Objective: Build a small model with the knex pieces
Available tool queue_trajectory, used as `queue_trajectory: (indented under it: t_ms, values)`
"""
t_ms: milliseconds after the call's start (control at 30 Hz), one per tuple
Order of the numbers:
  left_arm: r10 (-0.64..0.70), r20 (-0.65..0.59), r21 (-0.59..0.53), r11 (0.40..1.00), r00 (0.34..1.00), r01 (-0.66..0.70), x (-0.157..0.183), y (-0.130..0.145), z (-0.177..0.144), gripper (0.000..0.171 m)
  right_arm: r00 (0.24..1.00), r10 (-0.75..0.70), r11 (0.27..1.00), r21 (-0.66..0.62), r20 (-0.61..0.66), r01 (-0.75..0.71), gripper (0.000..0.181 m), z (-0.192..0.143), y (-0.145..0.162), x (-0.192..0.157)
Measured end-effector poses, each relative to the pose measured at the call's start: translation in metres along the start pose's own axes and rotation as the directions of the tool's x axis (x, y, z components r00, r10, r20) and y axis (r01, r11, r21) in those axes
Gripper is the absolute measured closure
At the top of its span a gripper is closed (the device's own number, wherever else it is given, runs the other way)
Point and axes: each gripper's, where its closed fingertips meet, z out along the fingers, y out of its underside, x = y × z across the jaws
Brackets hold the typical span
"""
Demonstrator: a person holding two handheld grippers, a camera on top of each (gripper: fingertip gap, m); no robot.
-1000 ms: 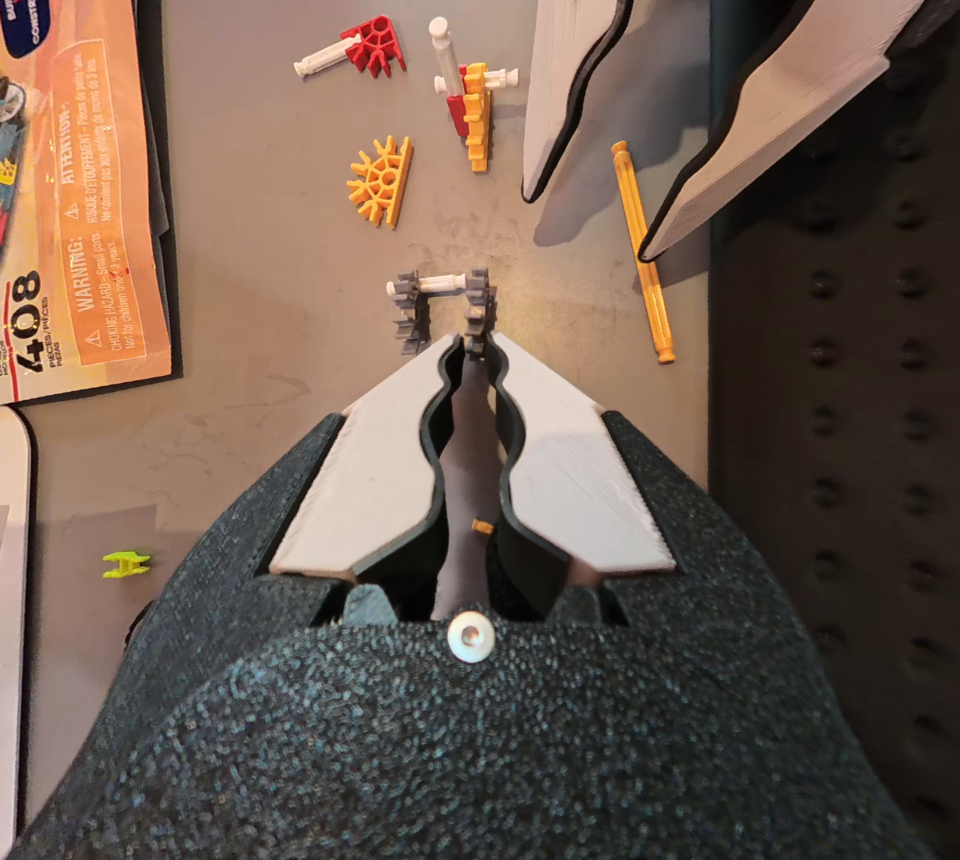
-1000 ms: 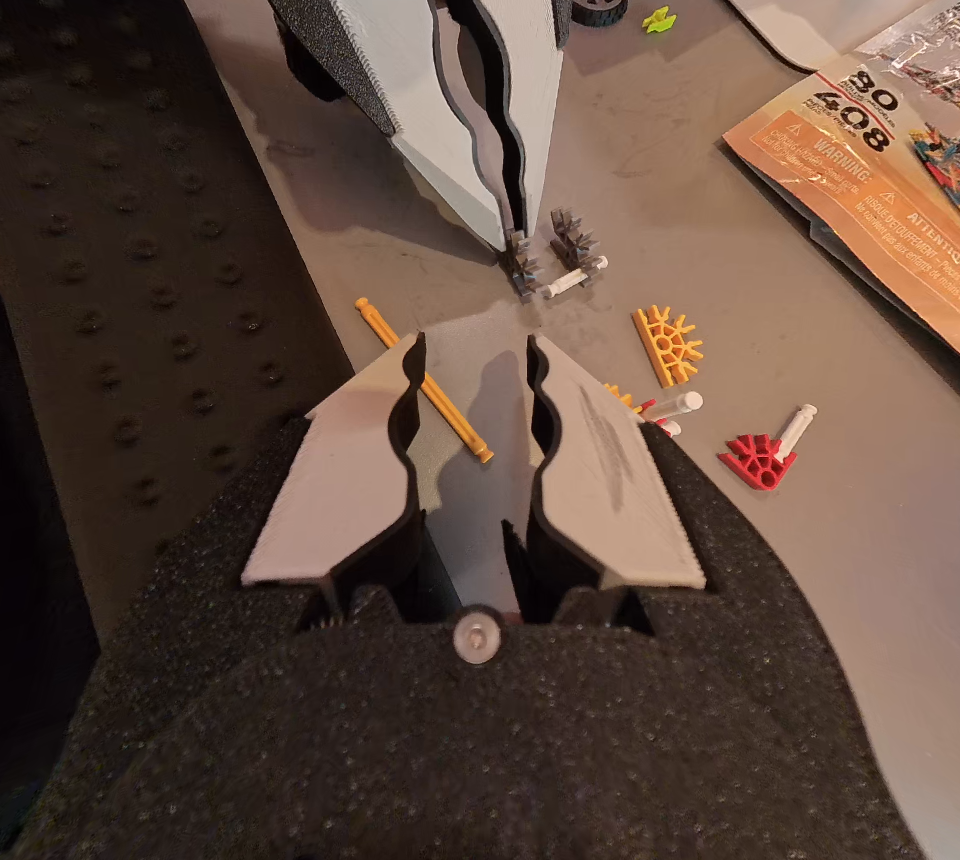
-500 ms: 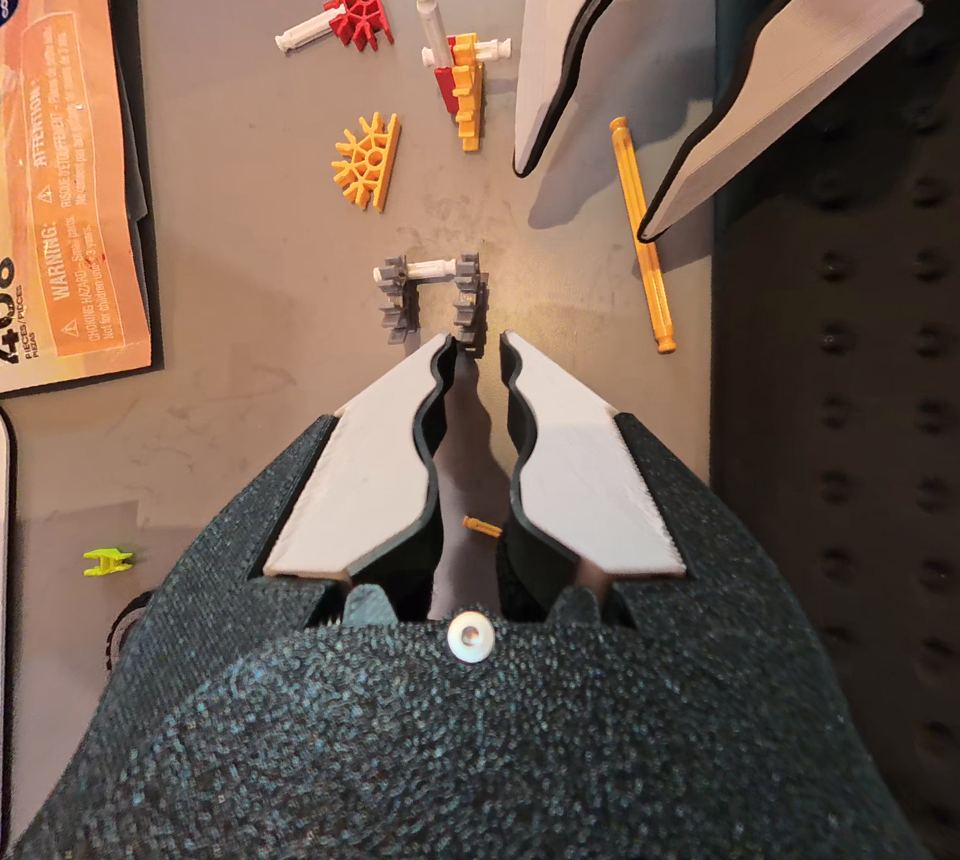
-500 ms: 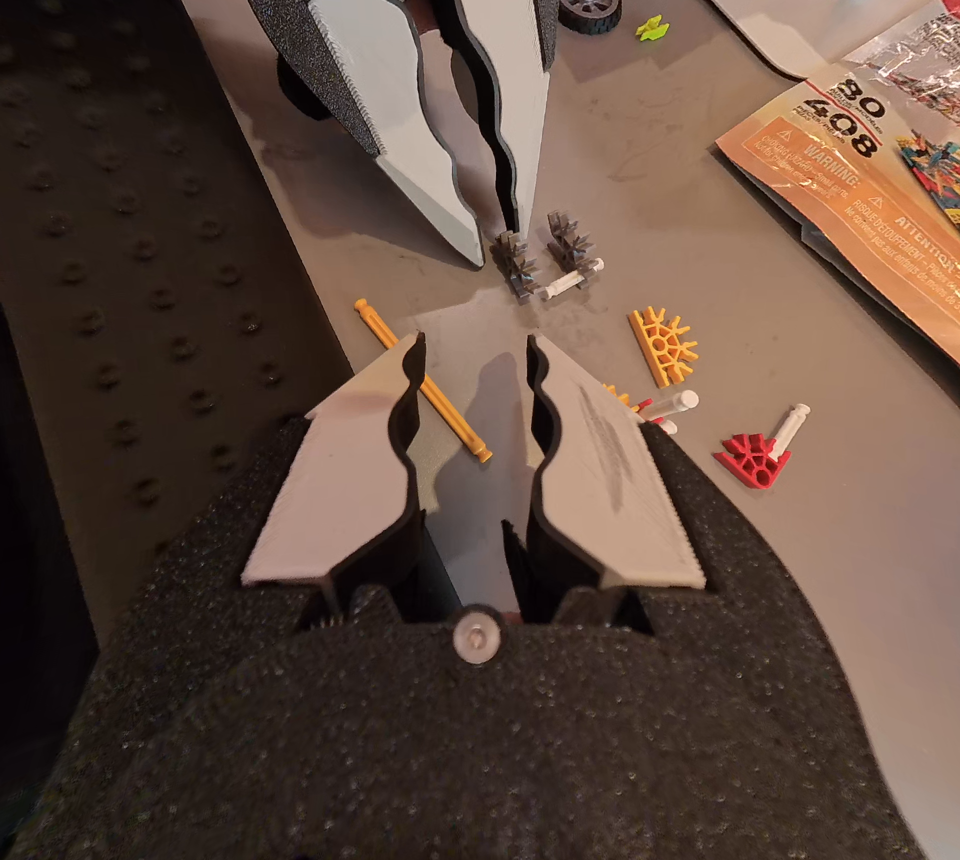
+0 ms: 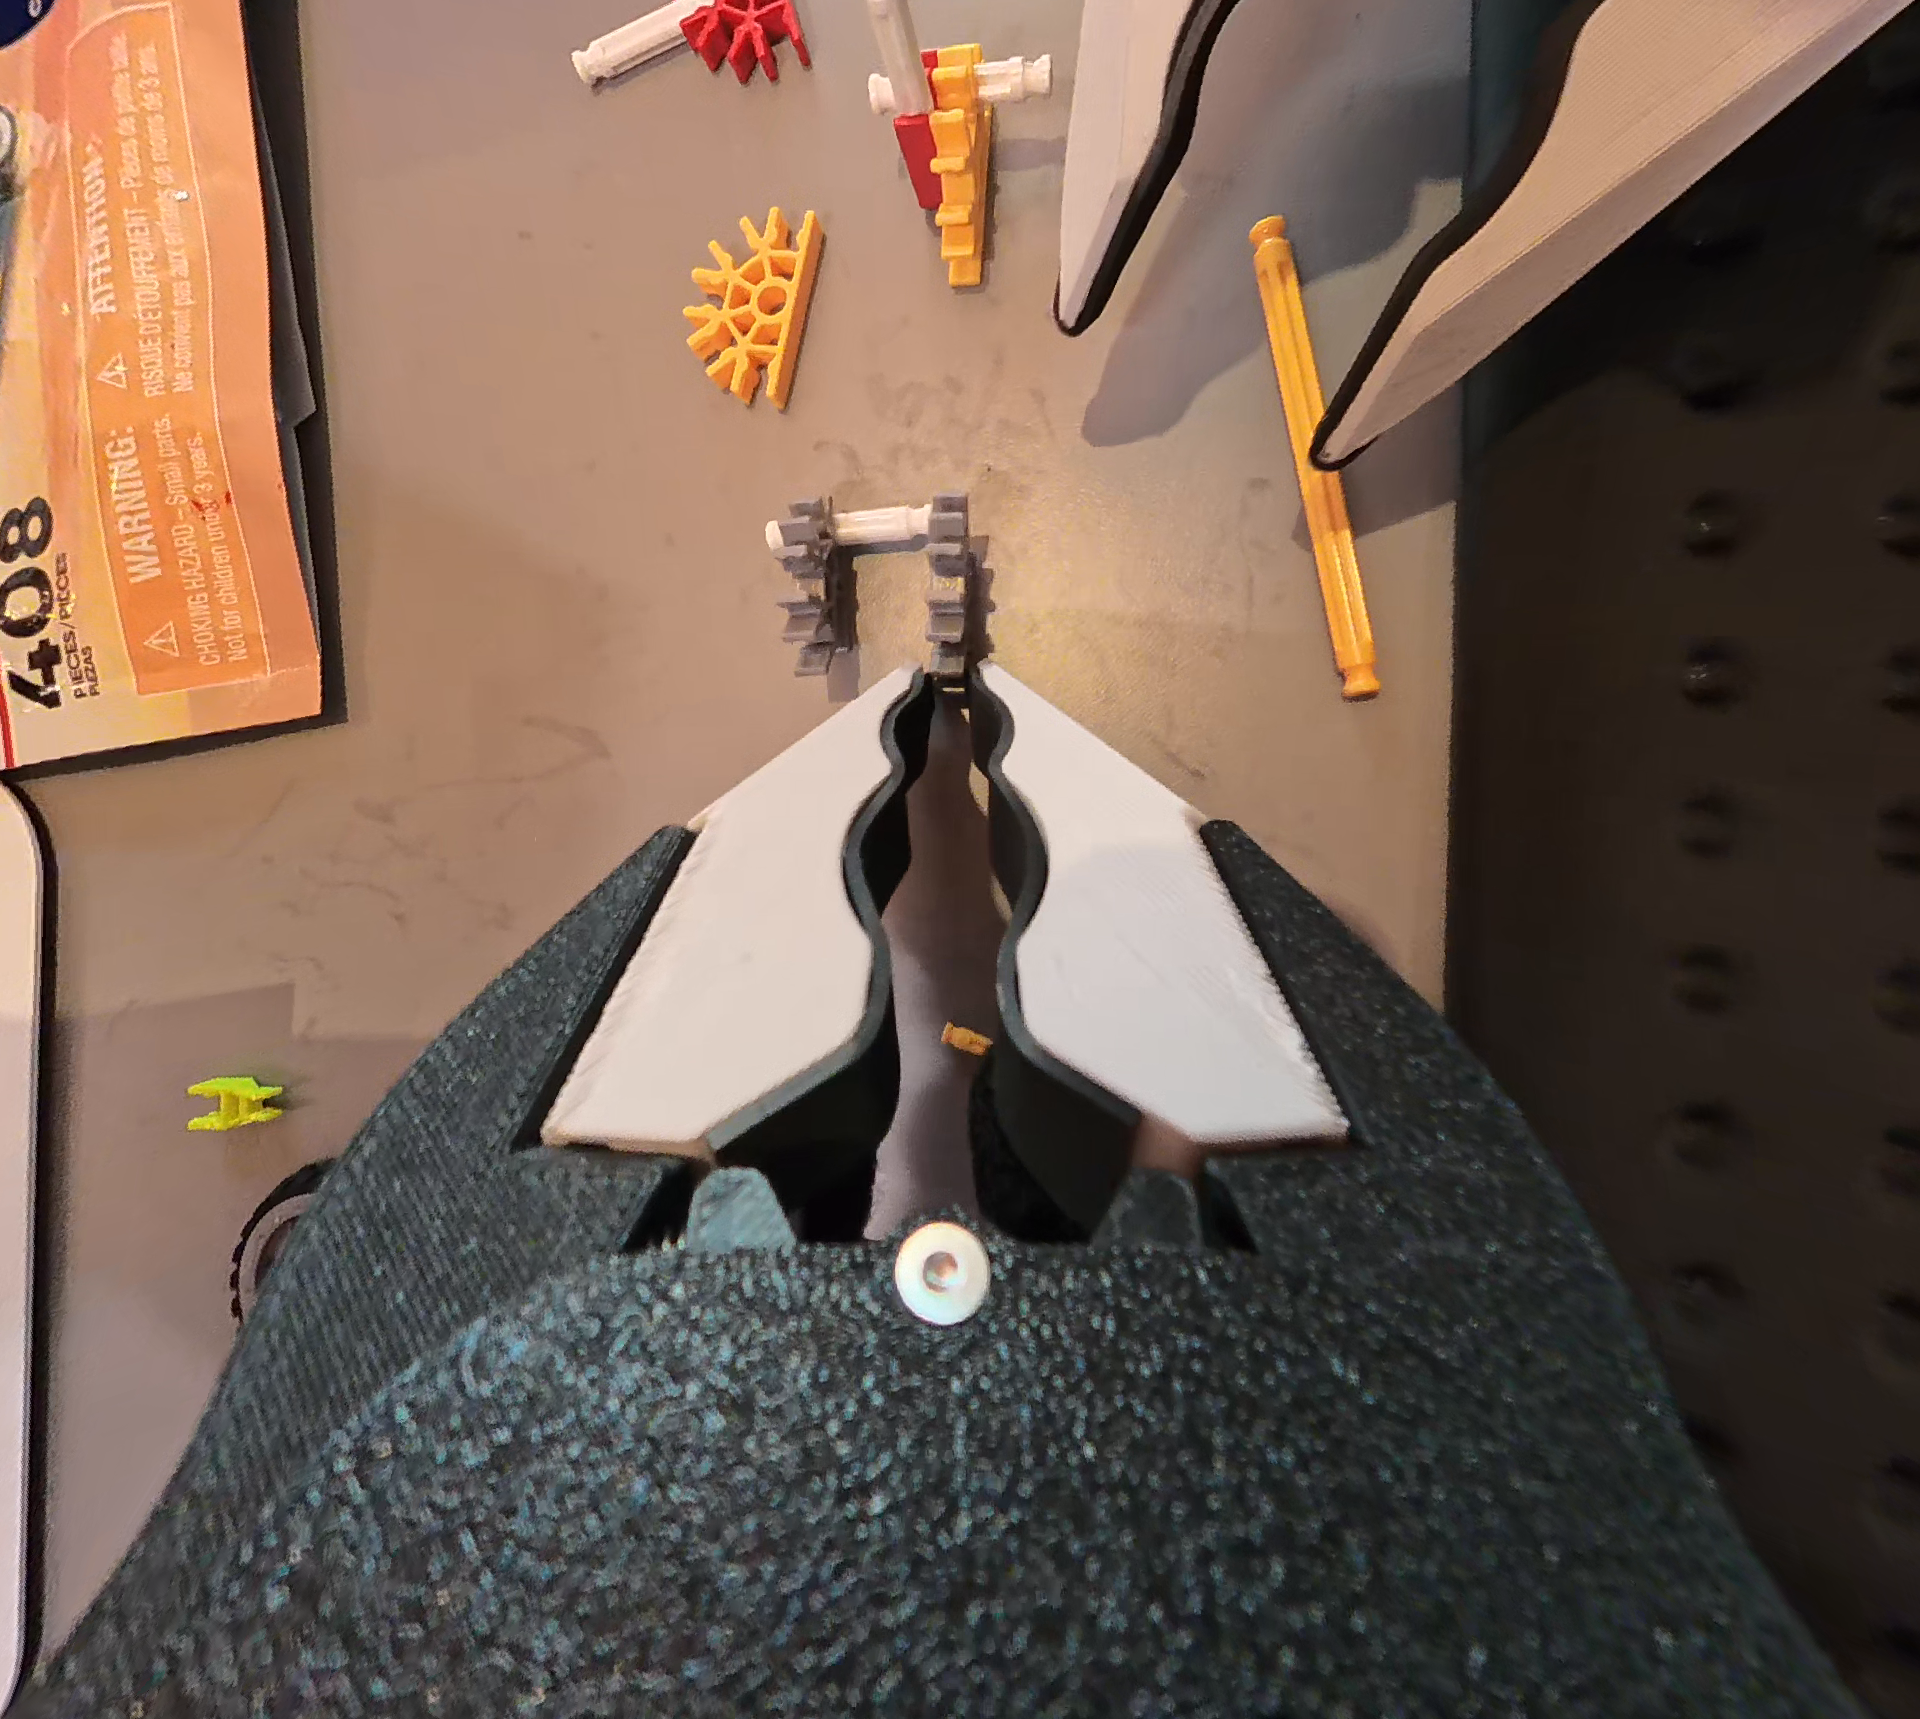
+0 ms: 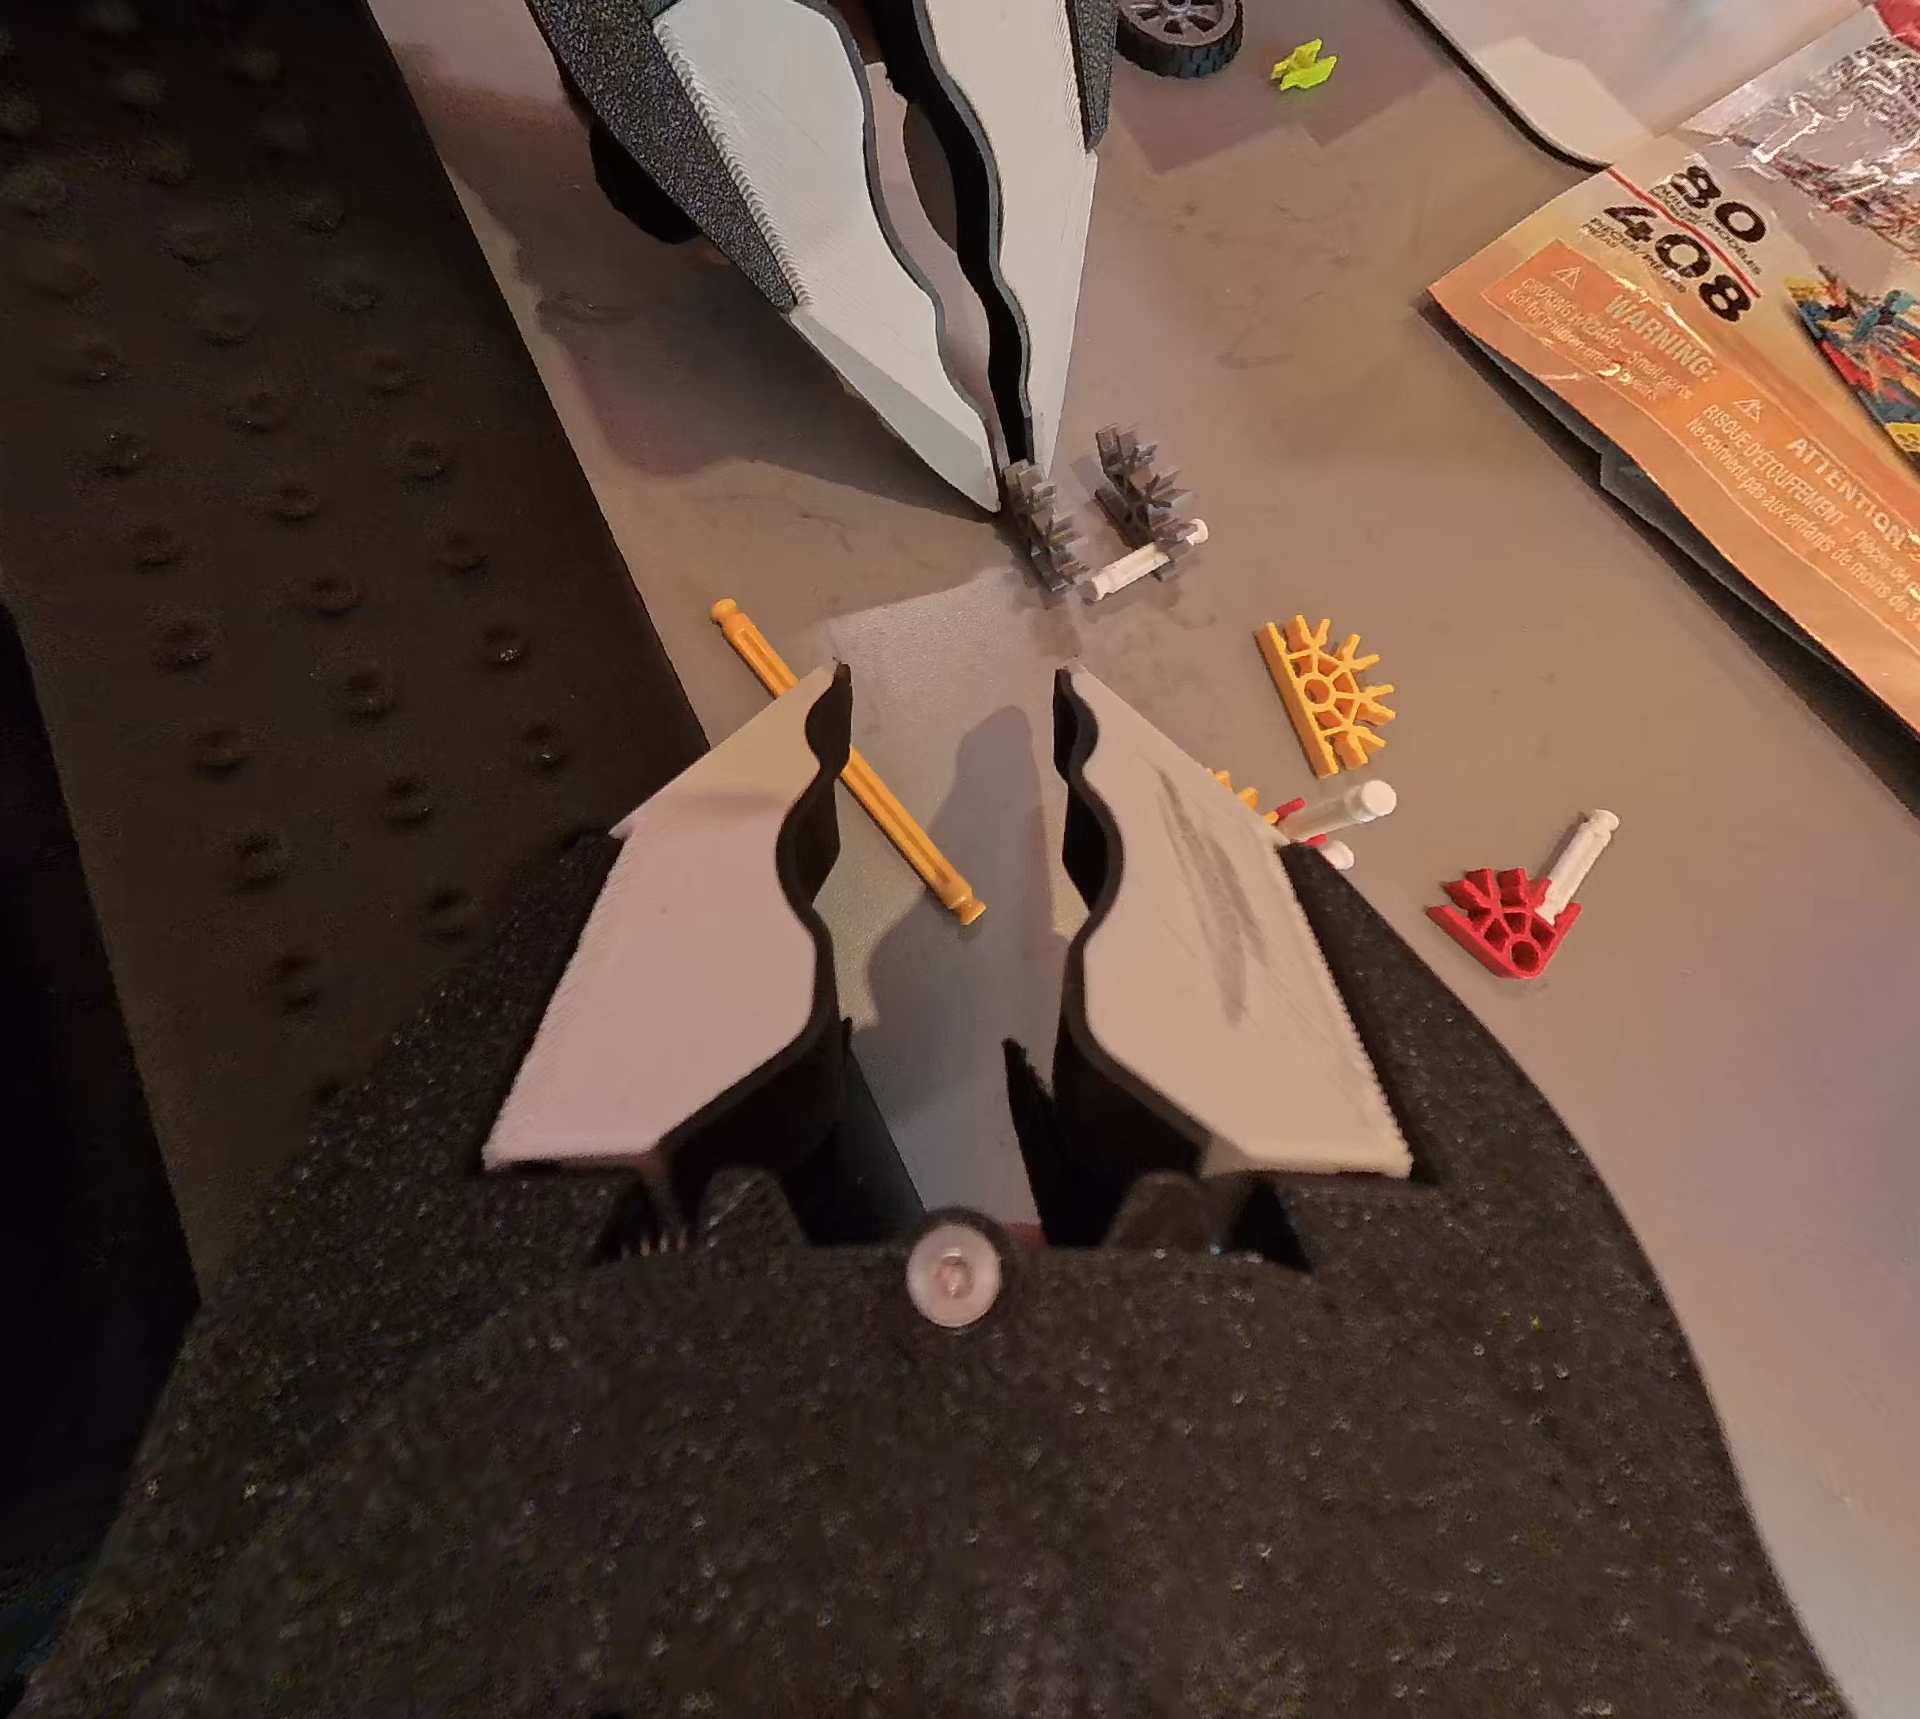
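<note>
Left gripper [image 5: 948, 677]: fingers nearly closed, tips pinching the near end of the right-hand grey connector [image 5: 951, 589] of a small grey assembly, two grey connectors joined by a white rod [image 5: 883, 523] at their far ends; the assembly rests on the grey table [image 5: 520, 786]. The second grey connector [image 5: 816, 594] stands just left of the fingertips, untouched. Beyond the tips and slightly left lies a flat yellow connector [image 5: 758, 308]; farther out, a red-and-yellow cluster [image 5: 951, 142] with white rods, and left of it a red connector [image 5: 743, 12] carrying a white rod. Right of the fingers lies a yellow rod [image 5: 1311, 464] near the table edge, beside a dark studded mat [image 5: 1704, 734]. Far left: an orange printed bag [image 5: 135, 235]; near left: a lime clip [image 5: 234, 1103]. Right gripper [image 6: 951, 682]: fingers wide apart, holding nothing, hovering over the table. The yellow rod passes under its left finger [image 6: 717, 890] and ends in the gap between the fingers; contact cannot be judged. The red-and-yellow cluster is partly hidden behind its right finger. Ahead of its tips stands the grey assembly with the left gripper clamped on it. Farther off, a black wheel [image 6: 1179, 12] lies beside the lime clip.
</note>
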Motion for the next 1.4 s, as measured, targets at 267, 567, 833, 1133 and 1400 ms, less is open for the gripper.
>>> queue_trajectory:
  t_ms: [267,567,833,1133,1400]
  values:
    - [-0.020,0.003,0.001,1.000,1.000,0.020,-0.0020,0.0027,-0.0026,0.156,1.000,-0.001,1.000,0.002,-0.001,0.001,0.143,-0.0003,-0.0001,-0.0001]
    - [-0.039,0.006,0.002,0.999,0.999,0.039,0.0006,0.0048,-0.0056,0.149,1.000,-0.005,1.000,0.001,-0.005,0.005,0.143,-0.0002,0.0002,-0.0001]
    - [-0.067,-0.002,0.014,0.998,0.998,0.067,0.0028,0.0047,-0.0055,0.148,1.000,0.004,1.000,0.008,-0.007,-0.004,0.143,-0.0006,-0.0002,0.0011]
    - [-0.085,-0.021,0.025,0.996,0.996,0.085,0.0027,0.0026,-0.0035,0.148,1.000,-0.002,1.000,0.004,-0.014,0.002,0.143,-0.0003,0.0004,0.0011]
    - [-0.089,-0.028,0.030,0.996,0.996,0.089,0.0040,0.0024,-0.0033,0.150,1.000,-0.006,1.000,0.001,-0.016,0.006,0.143,0.0001,0.0007,0.0011]
